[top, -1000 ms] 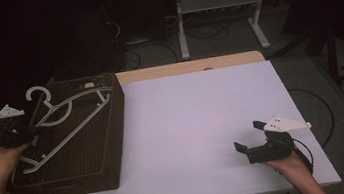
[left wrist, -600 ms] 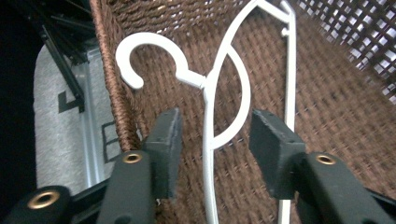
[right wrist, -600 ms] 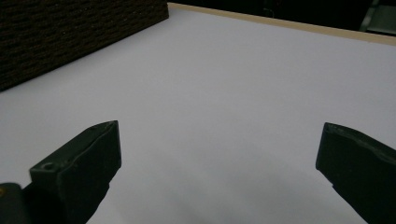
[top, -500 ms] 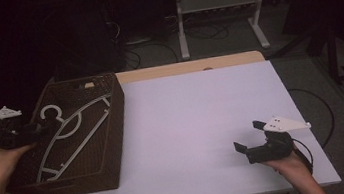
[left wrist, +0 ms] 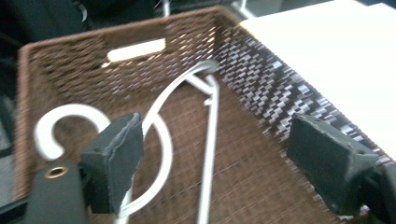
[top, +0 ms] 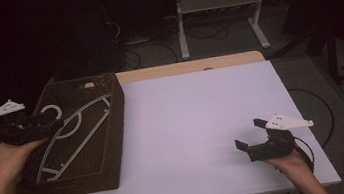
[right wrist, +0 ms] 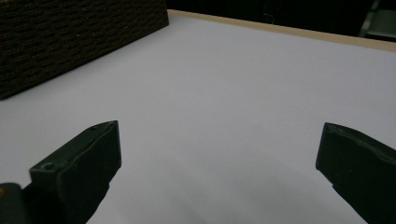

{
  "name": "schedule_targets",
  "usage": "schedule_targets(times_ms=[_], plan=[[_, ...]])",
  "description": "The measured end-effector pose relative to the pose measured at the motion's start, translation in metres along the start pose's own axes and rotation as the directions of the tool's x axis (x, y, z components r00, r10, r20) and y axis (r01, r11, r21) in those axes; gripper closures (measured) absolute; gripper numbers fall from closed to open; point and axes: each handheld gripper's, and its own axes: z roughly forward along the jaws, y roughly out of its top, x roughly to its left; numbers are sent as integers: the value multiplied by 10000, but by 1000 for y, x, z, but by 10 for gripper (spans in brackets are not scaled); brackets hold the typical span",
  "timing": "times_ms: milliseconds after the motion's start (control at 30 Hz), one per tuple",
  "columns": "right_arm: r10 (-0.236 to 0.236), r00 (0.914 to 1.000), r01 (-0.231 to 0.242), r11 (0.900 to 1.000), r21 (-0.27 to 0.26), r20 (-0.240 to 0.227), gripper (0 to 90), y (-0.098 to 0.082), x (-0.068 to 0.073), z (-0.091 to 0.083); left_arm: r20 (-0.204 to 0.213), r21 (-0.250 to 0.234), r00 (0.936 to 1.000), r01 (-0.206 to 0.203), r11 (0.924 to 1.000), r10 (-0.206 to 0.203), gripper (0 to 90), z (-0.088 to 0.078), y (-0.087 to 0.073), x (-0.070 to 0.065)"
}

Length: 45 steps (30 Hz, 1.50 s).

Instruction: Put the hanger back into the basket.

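The white hanger (top: pixel 75 127) lies flat on the floor of the brown woven basket (top: pixel 114 135), which stands at the left end of the white counter (top: pixel 203 123); the left gripper (left wrist: pixel 215 154) hovers over the basket, its jaws having just been opening, the hanger below them and free; the right gripper (top: pixel 251 134) rests near the counter's front right, jaws wide apart and empty.

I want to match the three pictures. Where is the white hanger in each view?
High view: the white hanger lies inside the brown basket, at the left.
Left gripper view: it lies on the basket floor, partly behind the near jaw.
Right gripper view: not in it.
Shared landmark: the brown basket.
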Motion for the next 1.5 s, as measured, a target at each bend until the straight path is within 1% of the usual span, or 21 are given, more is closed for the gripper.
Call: schedule_targets(times_ms=[100, 133, 233, 267, 300, 433, 500, 633, 700, 867, 1000, 1100, 1133, 1267, 1300, 1333, 1367, 1400, 1433, 1467, 1500], plan=[[-3, 10000, 3, 10000, -59, -52, 0, 3, 0, -1, 370, -469, 9993, 91, 9989, -73, 153, 1, 1, -11], [-88, 9999, 87, 9999, -94, -69, 0, 4, 0, -1, 450, -565, 9990, 50, 9984, -25, 147, 2, 2, -15], [-89, 9999, 87, 9998, -164, -105, 0, 7, 1, -1, 846, -942, 9964, 99, 9955, -19, 134, 3, 2, -26], [-105, 9999, 103, 9997, -200, -111, 0, 9, 1, -1, 922, -1050, 9957, 25, 9945, 72, 131, 4, 3, -29], [-99, 9999, 96, 9997, -203, -117, 0, 10, 1, -1, 1007, -1112, 9948, -63, 9938, 175, 130, 4, 3, -33], [-72, 9998, 65, 9993, -376, -176, 0, 15, -1, -1, 1416, -1375, 9896, -52, 9905, 249, 126, 8, 4, -46], [-57, 9998, 50, 9990, -445, -170, 0, 17, -2, -1, 1566, -1483, 9868, -177, 9888, 412, 126, 10, 5, -53], [16, 9997, -31, 9981, -619, -247, 0, 23, -4, -1, 1970, -1736, 9783, -294, 9844, 640, 116, 16, 5, -69], [1, 9995, -24, 9975, -704, -317, 0, 26, -4, -1, 2187, -1898, 9735, -249, 9815, 670, 114, 19, 5, -77], [-81, 9991, 43, 9959, -900, -420, 0, 32, -4, -1, 2508, -2286, 9620, -493, 9723, 1077, 95, 27, 4, -99], [-87, 9988, 32, 9936, -1125, -488, 0, 40, -5, -3, 2917, -2669, 9483, -447, 9627, 1249, 90, 32, 5, -114], [-106, 9980, 25, 9915, -1300, -619, 0, 46, -5, -4, 3165, -2812, 9394, -400, 9588, 1321, 88, 36, 4, -123], [-153, 9978, 64, 9908, -1351, -650, 0, 48, -5, -4, 3234, -2809, 9360, -454, 9587, 1391, 86, 37, 4, -125], [-149, 9965, 24, 9888, -1492, -824, 0, 56, -5, -3, 3497, -3066, 9243, -410, 9510, 1526, 79, 41, 3, -132], [-156, 9962, 23, 9882, -1534, -851, 0, 57, -5, -3, 3507, -3101, 9228, -465, 9496, 1598, 76, 42, 2, -132], [-207, 9958, 67, 9879, -1551, -890, 0, 59, -5, -2, 3563, -3162, 9215, -370, 9480, 1548, 73, 44, 1, -133], [-223, 9954, 72, 9873, -1589, -935, 0, 61, -5, -2, 3626, -3178, 9187, -358, 9475, 1563, 65, 46, 0, -134], [-240, 9948, 78, 9868, -1618, -988, 0, 63, -5, -1, 3652, -3202, 9177, -342, 9467, 1567, 60, 47, -1, -134], [-295, 9943, 121, 9858, -1672, -1024, 0, 66, -5, -1, 3657, -3233, 9170, -355, 9456, 1595, 59, 48, -2, -135], [-325, 9941, 145, 9853, -1702, -1033, 0, 68, -4, -1, 3709, -3257, 9160, -259, 9451, 1529, 52, 50, -3, -136], [-364, 9937, 176, 9847, -1734, -1059, 0, 70, -4, 0, 3692, -3242, 9168, -264, 9456, 1522, 42, 51, -4, -136]])
